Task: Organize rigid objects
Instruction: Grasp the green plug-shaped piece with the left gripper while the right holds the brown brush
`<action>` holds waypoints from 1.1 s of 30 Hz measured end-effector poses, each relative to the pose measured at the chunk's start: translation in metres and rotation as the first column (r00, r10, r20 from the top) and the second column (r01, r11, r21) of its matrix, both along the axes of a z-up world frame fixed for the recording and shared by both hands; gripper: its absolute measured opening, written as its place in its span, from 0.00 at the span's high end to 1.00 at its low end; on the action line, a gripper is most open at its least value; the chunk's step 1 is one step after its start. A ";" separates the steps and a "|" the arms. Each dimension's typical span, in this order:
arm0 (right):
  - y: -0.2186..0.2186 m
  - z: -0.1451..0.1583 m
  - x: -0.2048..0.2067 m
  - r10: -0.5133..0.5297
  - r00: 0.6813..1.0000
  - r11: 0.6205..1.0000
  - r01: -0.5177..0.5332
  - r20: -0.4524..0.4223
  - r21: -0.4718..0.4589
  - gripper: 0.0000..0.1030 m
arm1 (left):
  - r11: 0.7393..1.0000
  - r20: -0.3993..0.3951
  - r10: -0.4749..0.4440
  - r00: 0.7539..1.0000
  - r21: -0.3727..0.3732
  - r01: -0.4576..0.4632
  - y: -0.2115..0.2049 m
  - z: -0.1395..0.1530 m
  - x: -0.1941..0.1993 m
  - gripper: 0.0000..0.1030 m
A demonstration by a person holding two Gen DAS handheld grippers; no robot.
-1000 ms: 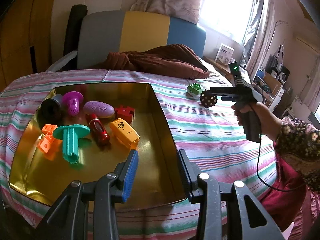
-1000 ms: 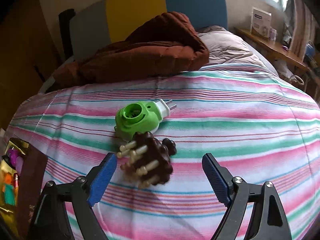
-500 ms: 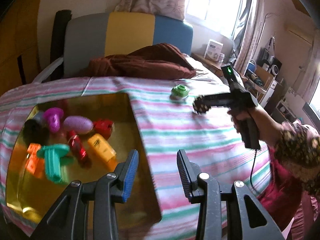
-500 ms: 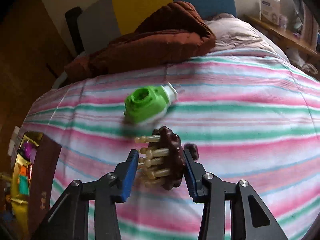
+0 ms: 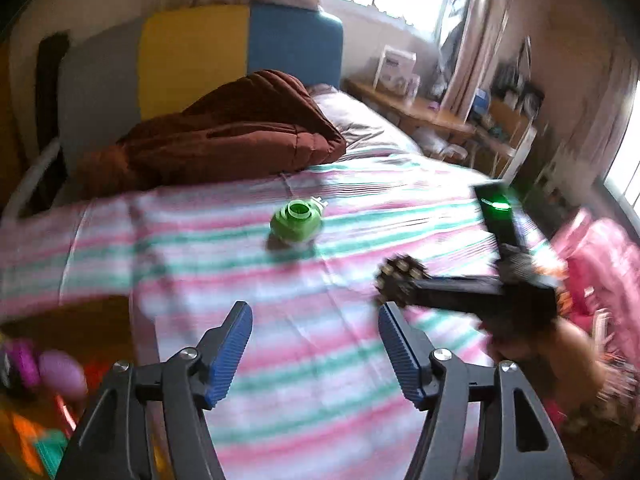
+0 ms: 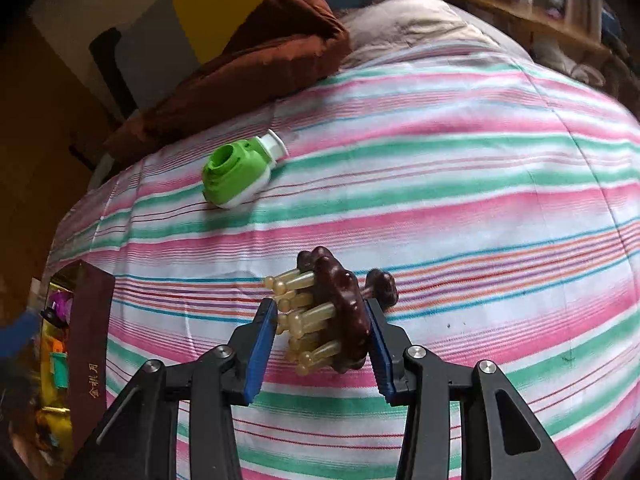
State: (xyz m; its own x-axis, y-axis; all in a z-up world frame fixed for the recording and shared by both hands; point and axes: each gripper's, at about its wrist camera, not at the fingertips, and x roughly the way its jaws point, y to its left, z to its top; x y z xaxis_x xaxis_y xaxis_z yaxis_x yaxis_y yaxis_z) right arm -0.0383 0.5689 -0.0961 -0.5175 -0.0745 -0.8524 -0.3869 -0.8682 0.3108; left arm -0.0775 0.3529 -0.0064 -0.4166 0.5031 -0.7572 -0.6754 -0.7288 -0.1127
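Observation:
A brown knobbed massager [image 6: 340, 308] with beige pegs hangs just above the striped sheet, and my right gripper [image 6: 320, 312] is shut on it. In the left wrist view the same massager [image 5: 394, 274] shows at the tip of the right gripper [image 5: 404, 288]. A green and white plug-in device [image 5: 296, 222] lies on the sheet ahead of my left gripper [image 5: 313, 312], whose jaws are opening with nothing between them. The green device [image 6: 236, 176] also lies to the far left of the right gripper. The golden box [image 6: 90, 320] with several toys stands at the left edge.
A brown quilt [image 5: 224, 132] is heaped at the head of the bed, before a grey, yellow and blue headboard [image 5: 240, 48]. A person's arm [image 5: 568, 344] comes in from the right, by pink cloth [image 5: 600, 264]. A wooden desk [image 5: 420, 112] stands by the window.
My left gripper swung right, from over the golden box to over the sheet, and its jaws spread wide. The right gripper shut on the brown massager and carried it off the green device.

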 end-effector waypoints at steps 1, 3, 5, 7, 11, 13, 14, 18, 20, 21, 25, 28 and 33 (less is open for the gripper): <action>0.002 -0.001 0.001 -0.003 1.000 1.000 0.004 0.002 -0.018 0.57 | 1.000 -0.006 0.004 1.000 -0.028 -0.004 0.011 -0.003 -0.006 0.34; 0.005 -0.001 0.002 -0.014 1.000 1.000 0.014 0.011 -0.015 0.57 | 0.998 0.012 -0.009 1.000 -0.070 0.010 0.036 -0.013 -0.026 0.34; 0.007 0.000 0.001 -0.013 1.000 1.000 0.014 0.021 -0.008 0.57 | 0.995 0.003 -0.015 1.000 -0.102 0.015 0.059 -0.023 -0.042 0.34; 0.009 0.000 0.001 -0.007 1.000 1.000 0.008 0.023 -0.018 0.57 | 0.991 0.007 -0.035 0.999 -0.131 0.036 0.080 -0.035 -0.058 0.34; 0.013 -0.004 -0.001 -0.014 0.999 0.998 0.016 0.032 -0.064 0.57 | 0.977 -0.042 -0.055 0.998 -0.210 0.045 0.111 -0.058 -0.080 0.34; 0.016 -0.005 0.000 -0.017 0.999 0.996 0.020 0.034 -0.085 0.57 | 0.972 -0.038 -0.065 0.997 -0.227 0.055 0.123 -0.069 -0.091 0.33; 0.017 -0.006 0.000 -0.018 0.999 0.995 0.022 0.035 -0.098 0.57 | 0.969 -0.044 -0.068 0.997 -0.239 0.055 0.127 -0.074 -0.095 0.33; 0.018 -0.012 -0.003 -0.022 0.999 0.989 0.029 0.046 -0.144 0.58 | 0.966 -0.089 -0.053 0.995 -0.256 0.029 0.132 -0.086 -0.105 0.32; 0.016 -0.014 -0.004 -0.017 0.998 0.989 0.025 0.055 -0.148 0.59 | 0.974 -0.081 -0.054 0.995 -0.224 0.035 0.129 -0.089 -0.108 0.33; 0.016 -0.014 -0.004 -0.015 0.998 0.989 0.023 0.057 -0.145 0.59 | 0.979 -0.060 -0.052 0.997 -0.199 0.039 0.126 -0.092 -0.110 0.34; 0.014 -0.013 -0.004 -0.014 0.998 0.990 0.021 0.055 -0.141 0.59 | 0.990 -0.049 -0.034 0.998 -0.141 0.027 0.121 -0.100 -0.111 0.35; 0.013 -0.013 -0.004 -0.011 0.998 0.990 0.019 0.054 -0.138 0.59 | 0.992 -0.089 -0.030 0.996 -0.121 0.019 0.119 -0.102 -0.106 0.36; 0.011 -0.013 -0.003 -0.011 0.999 0.989 0.018 0.051 -0.143 0.59 | 0.994 -0.151 -0.014 0.988 -0.109 -0.003 0.114 -0.104 -0.088 0.36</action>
